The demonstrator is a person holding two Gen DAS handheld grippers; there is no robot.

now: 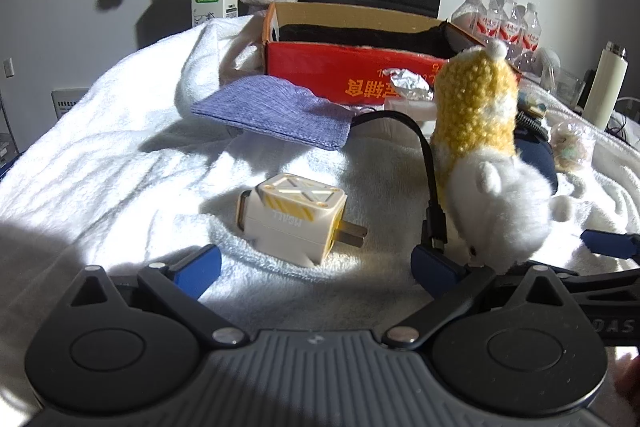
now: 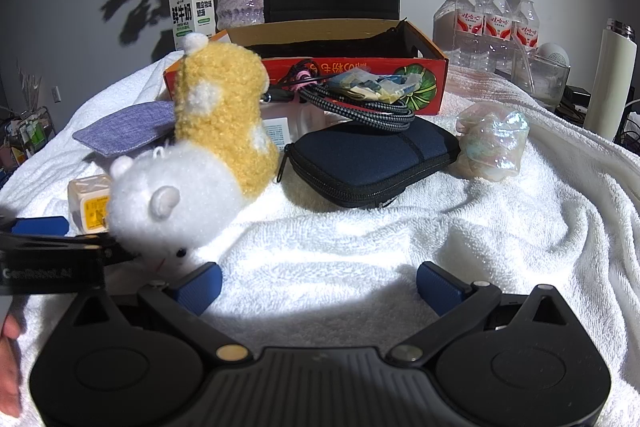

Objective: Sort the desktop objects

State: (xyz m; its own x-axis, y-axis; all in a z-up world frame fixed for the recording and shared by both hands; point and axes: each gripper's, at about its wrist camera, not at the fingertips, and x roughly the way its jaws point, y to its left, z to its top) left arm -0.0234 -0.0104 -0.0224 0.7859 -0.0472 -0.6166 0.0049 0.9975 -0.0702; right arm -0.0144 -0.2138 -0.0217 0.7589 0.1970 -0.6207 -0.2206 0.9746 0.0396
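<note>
1. Towel, white terry, covers the work surface; all loose items lie on it.
2. Left gripper: jaws fully apart, nothing between the blue pads. It points downward toward the towel.
3. Right gripper: jaws fully apart, nothing between them; only bare towel lies ahead of the pads.
4. Plug adapter, cream with yellow trim, lies on its side just ahead of the left gripper, prongs toward the right of the left wrist view.
5. Plush toy, white head and yellow knitted body, stands head-down between the two grippers, near the right pad of the left gripper; whether they touch cannot be told.
6. Short black cable arcs beside the plush toy, its connector down near the same pad.
7. Navy zip case lies behind the right gripper, with a braided cable coil resting on its far edge.
8. Iridescent wrapped bundle sits just right of the case.
9. Blue-grey fabric pouch lies behind the adapter.
10. Red cardboard box, open-topped, stands at the rear of the towel.
</note>
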